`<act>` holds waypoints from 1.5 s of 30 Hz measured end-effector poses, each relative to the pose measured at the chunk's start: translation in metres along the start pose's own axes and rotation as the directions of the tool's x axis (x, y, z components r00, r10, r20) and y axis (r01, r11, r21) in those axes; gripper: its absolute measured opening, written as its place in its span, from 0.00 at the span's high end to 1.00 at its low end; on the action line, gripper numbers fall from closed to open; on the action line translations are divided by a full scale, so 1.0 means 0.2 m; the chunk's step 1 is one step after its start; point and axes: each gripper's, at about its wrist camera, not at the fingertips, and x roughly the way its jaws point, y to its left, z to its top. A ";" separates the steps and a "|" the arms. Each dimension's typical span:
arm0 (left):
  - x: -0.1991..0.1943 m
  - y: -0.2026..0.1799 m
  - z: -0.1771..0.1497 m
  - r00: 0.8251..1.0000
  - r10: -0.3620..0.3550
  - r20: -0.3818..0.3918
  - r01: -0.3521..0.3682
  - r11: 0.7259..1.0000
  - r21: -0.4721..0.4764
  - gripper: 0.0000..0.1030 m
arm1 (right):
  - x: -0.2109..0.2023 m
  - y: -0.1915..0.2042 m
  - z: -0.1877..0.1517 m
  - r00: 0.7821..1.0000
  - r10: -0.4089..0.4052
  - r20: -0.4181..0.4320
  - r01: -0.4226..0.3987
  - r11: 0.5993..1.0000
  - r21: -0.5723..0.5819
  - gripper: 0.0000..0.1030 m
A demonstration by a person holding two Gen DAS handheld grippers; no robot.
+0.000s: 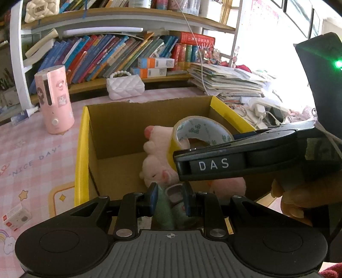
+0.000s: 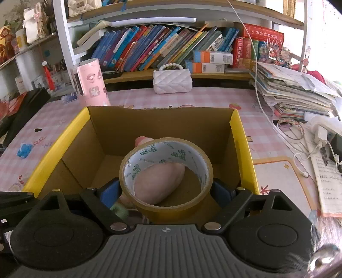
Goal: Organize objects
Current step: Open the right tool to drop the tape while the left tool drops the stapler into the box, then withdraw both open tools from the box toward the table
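Both tools tilt downward: the left tool (image 1: 170, 197) pinched nearly shut, the right tool (image 2: 165, 191) spread wide, clamped.

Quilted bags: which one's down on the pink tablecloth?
The white quilted bag with the bead handle, standing beyond the cardboard box. The cream quilted bag sits on the top shelf.

Brightness: both views are well lit by daylight.
Source: light is admitted from the far right, past the stacked papers (image 1: 230, 81).
Glare: the upper right of the left wrist view is washed out to white; a green lamp (image 1: 338, 63) is flared.
Shadows: the inside of the cardboard box (image 2: 243, 149) is shaded and dim.
Distortion: shelves (image 2: 149, 12) are bowed by the fisheye, and corners are vignetted black.
Blur: the near right corner of the right wrist view is smeared.
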 end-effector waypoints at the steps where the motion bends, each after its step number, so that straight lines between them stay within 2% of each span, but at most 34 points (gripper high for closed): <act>1: 0.00 0.00 0.00 1.000 0.003 0.002 -0.003 1.000 0.001 0.77 | 0.00 0.00 0.00 1.000 0.001 -0.003 -0.001 1.000 -0.008 0.15; 5: -0.02 -0.01 0.00 1.000 0.022 0.009 -0.022 1.000 0.003 0.73 | 0.00 0.01 0.00 1.000 0.004 -0.014 -0.004 1.000 -0.018 0.14; 11: -0.09 -0.01 -0.02 0.997 0.029 0.069 -0.029 1.000 0.008 0.48 | 0.00 0.01 0.00 1.000 -0.005 -0.023 0.004 1.000 -0.006 0.13; 13: -0.11 -0.01 -0.02 0.996 0.030 0.089 -0.031 0.999 0.011 0.46 | -0.02 0.01 0.00 1.000 -0.005 -0.007 0.005 1.000 0.008 0.10; 21: -0.25 0.02 -0.05 0.987 0.063 0.151 -0.062 0.998 -0.011 0.34 | -0.17 0.07 -0.02 0.996 -0.016 0.091 0.014 1.000 0.027 0.10; 24: -0.32 0.03 -0.07 0.981 0.079 0.178 -0.078 0.997 -0.013 0.28 | -0.24 0.09 -0.04 0.989 -0.049 0.137 0.043 0.998 0.049 0.10; 32: -0.47 0.12 -0.15 0.972 0.093 0.215 -0.085 0.995 -0.045 0.26 | -0.48 0.12 -0.16 0.955 -0.182 0.236 0.154 0.979 0.130 0.11; 38: -0.55 0.18 -0.25 0.976 0.086 0.200 -0.077 0.996 -0.052 0.22 | -0.57 0.20 -0.28 0.942 -0.259 0.212 0.226 0.959 0.168 0.11; 45: -0.64 0.30 -0.40 0.987 0.128 0.098 -0.116 0.986 -0.121 0.21 | -0.60 0.39 -0.50 0.966 -0.245 0.079 0.225 0.954 0.200 0.12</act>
